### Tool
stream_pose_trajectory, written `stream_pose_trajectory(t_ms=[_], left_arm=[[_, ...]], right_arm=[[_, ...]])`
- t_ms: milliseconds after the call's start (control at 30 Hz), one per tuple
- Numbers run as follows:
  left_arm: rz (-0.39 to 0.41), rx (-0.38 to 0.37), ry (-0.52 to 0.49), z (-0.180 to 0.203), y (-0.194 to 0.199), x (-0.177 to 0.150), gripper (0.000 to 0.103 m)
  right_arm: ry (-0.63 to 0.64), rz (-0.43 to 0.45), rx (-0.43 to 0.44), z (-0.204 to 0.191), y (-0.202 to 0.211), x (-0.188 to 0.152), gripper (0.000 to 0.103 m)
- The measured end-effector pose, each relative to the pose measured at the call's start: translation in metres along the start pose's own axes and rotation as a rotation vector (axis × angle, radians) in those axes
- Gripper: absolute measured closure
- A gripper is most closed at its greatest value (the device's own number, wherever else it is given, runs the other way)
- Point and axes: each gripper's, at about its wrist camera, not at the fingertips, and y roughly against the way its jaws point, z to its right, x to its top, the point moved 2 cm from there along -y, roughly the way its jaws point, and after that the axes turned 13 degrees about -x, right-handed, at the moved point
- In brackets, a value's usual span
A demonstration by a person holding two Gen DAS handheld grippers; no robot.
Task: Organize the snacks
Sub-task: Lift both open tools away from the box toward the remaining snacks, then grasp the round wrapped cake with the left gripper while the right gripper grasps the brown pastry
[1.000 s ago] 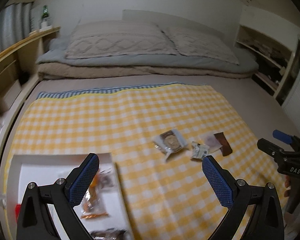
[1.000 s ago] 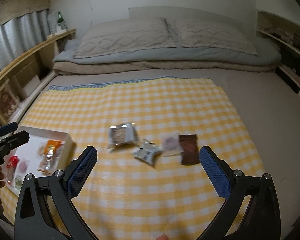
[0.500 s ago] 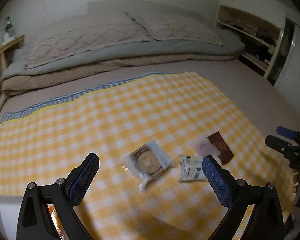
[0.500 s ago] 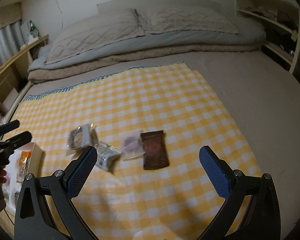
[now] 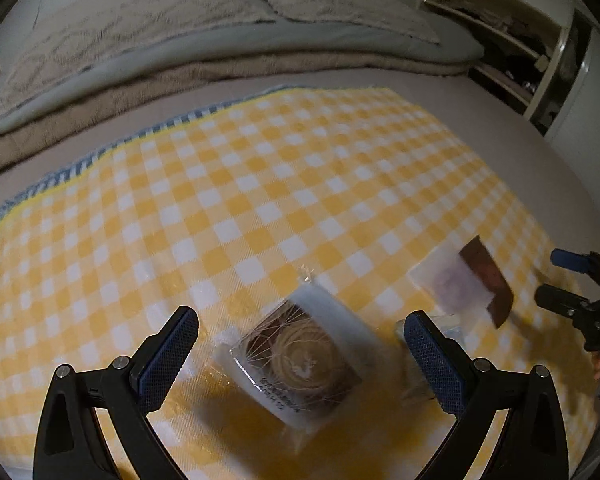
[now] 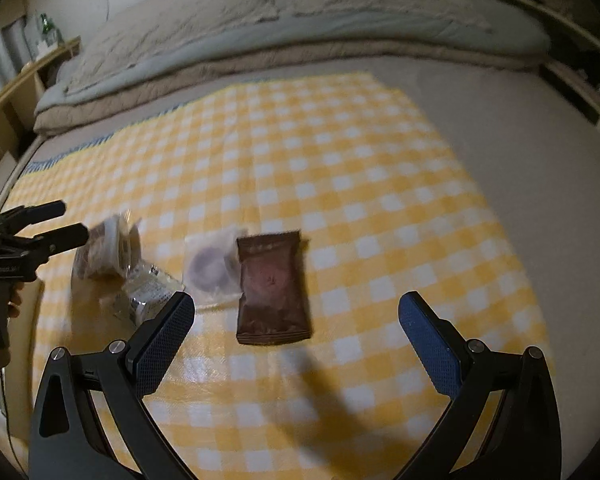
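Several snack packets lie on a yellow checked cloth on a bed. In the left wrist view my left gripper is open, just above a clear-wrapped round cookie packet lying between its fingers. In the right wrist view my right gripper is open over a brown packet. A pale packet with a purple round lies left of it, then a crumpled silver packet and the cookie packet. The left gripper shows there at the left edge; the right gripper shows at the right in the left wrist view.
Pillows and folded blankets lie at the head of the bed. Wooden shelves stand on the left, open shelving on the right. The checked cloth has bare stretches behind the packets.
Both grippers have moved forward and down toward the packets. The white tray with snacks has left both views. The left gripper now hovers over the cookie packet, the right over the brown packet.
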Motion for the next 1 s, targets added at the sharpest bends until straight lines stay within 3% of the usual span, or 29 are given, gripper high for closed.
stream_pose_trajectory(t_ms=[133, 267, 433, 600, 800, 1000], left_arm=[[-0.011, -0.079, 0.016, -0.011, -0.008, -0.002, 0.000], [-0.033, -0.141, -0.010, -0.009, -0.014, -0.005, 0.000], [-0.074, -0.166, -0.034, -0.007, -0.015, -0.013, 0.000], [-0.168, -0.223, -0.071, 0.001, -0.011, -0.019, 0.000], [-0.195, -0.159, -0.075, 0.006, -0.020, -0.011, 0.000], [-0.168, -0.020, -0.096, 0.016, -0.037, -0.002, 0.000]], right_arm=[[0.028, -0.033, -0.008, -0.009, -0.021, 0.001, 0.001], [0.066, -0.070, -0.011, -0.018, -0.039, 0.004, 0.020], [0.122, -0.126, 0.005, -0.033, -0.055, 0.001, 0.036], [0.152, -0.131, -0.035, -0.039, -0.056, -0.001, 0.049], [0.141, -0.157, -0.045, -0.036, -0.051, -0.008, 0.059], [0.141, -0.174, -0.033, -0.024, -0.041, -0.036, 0.062]])
